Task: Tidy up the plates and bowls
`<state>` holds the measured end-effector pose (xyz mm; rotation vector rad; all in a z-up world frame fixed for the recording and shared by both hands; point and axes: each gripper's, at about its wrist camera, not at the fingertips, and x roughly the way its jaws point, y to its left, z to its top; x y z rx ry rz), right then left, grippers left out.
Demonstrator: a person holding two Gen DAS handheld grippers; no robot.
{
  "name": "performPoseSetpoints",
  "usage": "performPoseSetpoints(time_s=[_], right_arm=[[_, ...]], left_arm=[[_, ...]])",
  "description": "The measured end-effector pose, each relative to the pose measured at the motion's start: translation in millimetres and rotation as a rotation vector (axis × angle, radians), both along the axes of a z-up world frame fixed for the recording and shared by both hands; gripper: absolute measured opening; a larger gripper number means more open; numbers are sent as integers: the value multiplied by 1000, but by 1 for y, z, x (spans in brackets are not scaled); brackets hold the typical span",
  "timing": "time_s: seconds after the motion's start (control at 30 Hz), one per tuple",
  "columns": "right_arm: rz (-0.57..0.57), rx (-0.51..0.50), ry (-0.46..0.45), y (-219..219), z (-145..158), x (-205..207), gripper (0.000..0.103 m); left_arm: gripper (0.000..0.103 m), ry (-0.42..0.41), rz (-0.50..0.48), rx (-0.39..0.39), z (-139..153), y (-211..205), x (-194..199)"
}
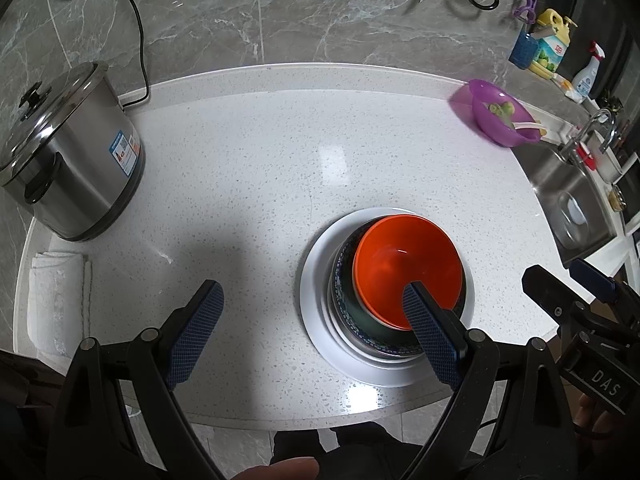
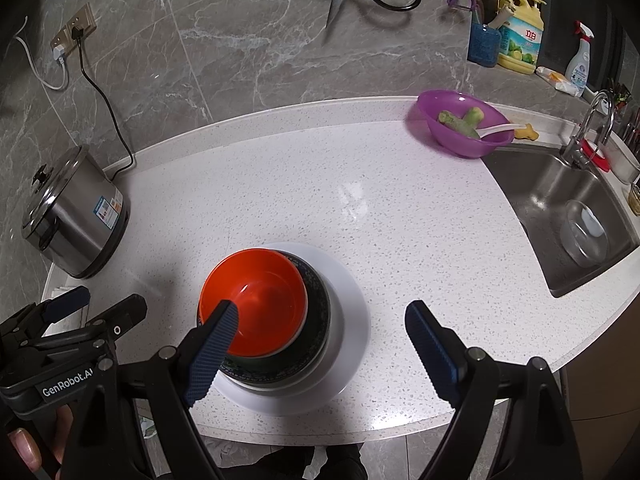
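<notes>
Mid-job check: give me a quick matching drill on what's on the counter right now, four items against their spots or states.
Items:
1. orange bowl
2. white plate
3. purple bowl
4. steel pot

Places or states:
A. bottom of the stack
B. far left of the counter, lid on
C. top of the stack
D. by the sink, holding green scraps

Pairs: 1-C, 2-A, 3-D, 4-B

Both the left gripper and the right gripper are open and hold nothing.

Bowls (image 1: 408,272) nested on plate (image 1: 316,280)
</notes>
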<state>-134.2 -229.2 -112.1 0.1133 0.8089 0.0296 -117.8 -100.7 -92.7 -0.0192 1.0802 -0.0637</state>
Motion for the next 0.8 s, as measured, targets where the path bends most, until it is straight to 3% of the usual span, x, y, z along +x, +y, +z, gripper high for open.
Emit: performPoseSetpoints(time_s=[0.8], right_arm=[[4,0,4,1,-1,2,87]], left_arm=[[91,2,6,-1,0,0,-1]])
